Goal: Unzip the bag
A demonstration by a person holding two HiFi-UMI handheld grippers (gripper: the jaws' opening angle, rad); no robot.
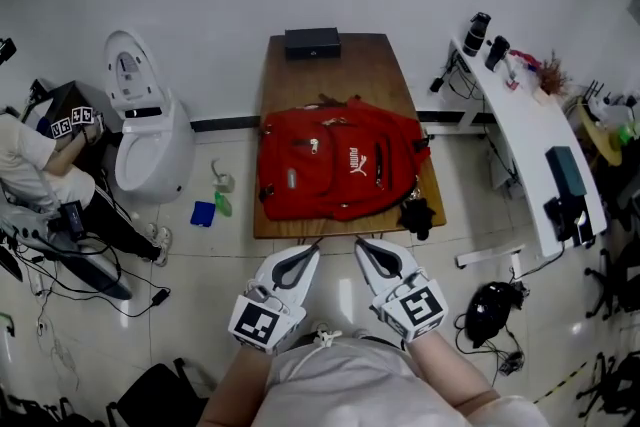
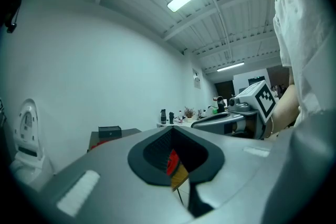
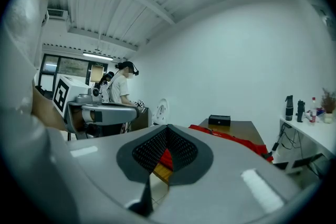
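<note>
Both grippers hang empty at the near edge of the brown wooden table (image 1: 340, 65). The left gripper (image 1: 308, 250) has its jaws together at the tips with nothing between them, and so does the right gripper (image 1: 365, 245). The red fabric backpack (image 1: 335, 170) lies flat on the table just ahead of both sets of tips, apart from them.

The main risk is a pinch on loose red cloth or a strap instead of a zip pull, because no pull can be picked out from here. A pull with one gripper alone would probably drag the whole bag along the tabletop unless the other pins it. Shut jaws pushed in would only nudge it away.

Each gripper's own view shows just a sliver of red and wood through the gap under its tips. The black lump (image 1: 417, 215) ahead of the right gripper, at the table's corner, may be a strap end; I cannot tell.
</note>
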